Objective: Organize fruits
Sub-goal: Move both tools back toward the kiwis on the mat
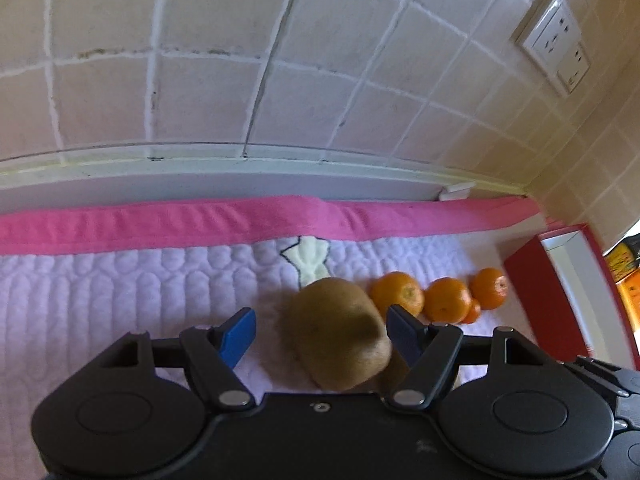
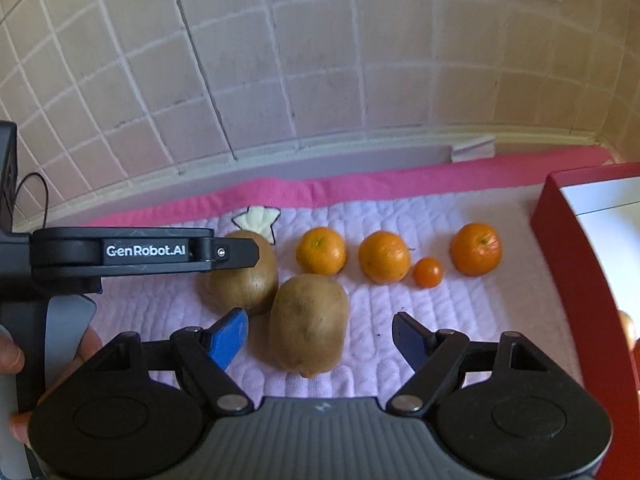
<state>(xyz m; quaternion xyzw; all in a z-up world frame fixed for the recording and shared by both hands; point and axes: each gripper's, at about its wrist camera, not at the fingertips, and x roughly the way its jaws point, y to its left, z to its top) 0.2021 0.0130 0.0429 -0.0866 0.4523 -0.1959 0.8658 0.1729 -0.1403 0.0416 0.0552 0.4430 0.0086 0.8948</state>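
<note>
Two brown kiwis lie on a lilac quilted mat. In the right wrist view, the near kiwi sits between the open fingers of my right gripper, untouched. The far kiwi lies behind it, partly hidden by my left gripper, seen from the side. In the left wrist view, my left gripper is open around that kiwi. Three oranges and a small tomato-like fruit form a row to the right. The oranges also show in the left wrist view.
A red box with a white inside stands at the mat's right edge. A pink border runs along the mat's far side, below a tiled wall with a socket. A star patch marks the mat.
</note>
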